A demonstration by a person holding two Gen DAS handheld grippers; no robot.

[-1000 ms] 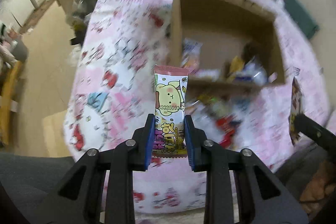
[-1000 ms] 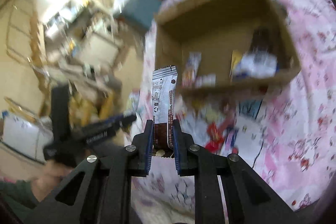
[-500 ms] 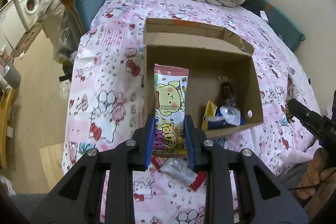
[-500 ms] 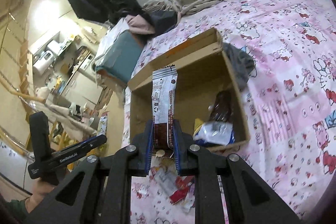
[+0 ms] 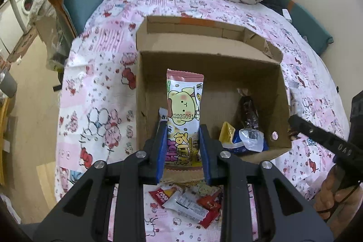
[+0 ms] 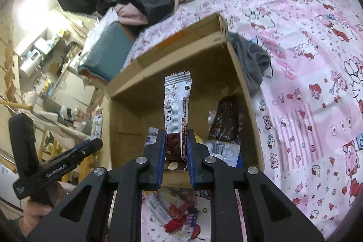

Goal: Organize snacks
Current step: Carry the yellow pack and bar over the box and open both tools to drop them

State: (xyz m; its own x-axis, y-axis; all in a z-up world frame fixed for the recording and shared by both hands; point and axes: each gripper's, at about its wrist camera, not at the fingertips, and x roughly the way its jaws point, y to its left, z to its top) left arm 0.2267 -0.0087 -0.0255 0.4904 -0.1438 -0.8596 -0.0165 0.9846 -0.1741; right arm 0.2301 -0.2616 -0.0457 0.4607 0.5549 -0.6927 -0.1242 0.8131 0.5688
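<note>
Both grippers over near wall of cardboard box point(image 5: 208, 58). L gripper point(image 5: 182, 144) clamped on pink bear snack pack point(image 5: 184, 110), R gripper point(image 6: 174, 149) clamped on white-brown wrapper point(image 6: 177, 115). Both packs upright, long axis pointing away from fingers, hanging above box interior. Drop spot lies straight ahead & down; L pack sits nearer box's left wall.

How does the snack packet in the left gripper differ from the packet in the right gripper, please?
The bear packet in the left gripper is wider, pink-topped and shows a yellow cartoon bear. The brown-and-white packet in the right gripper is narrower and shows its printed back. Both stand upright, pinched near the lower end, over the cardboard box.
</note>
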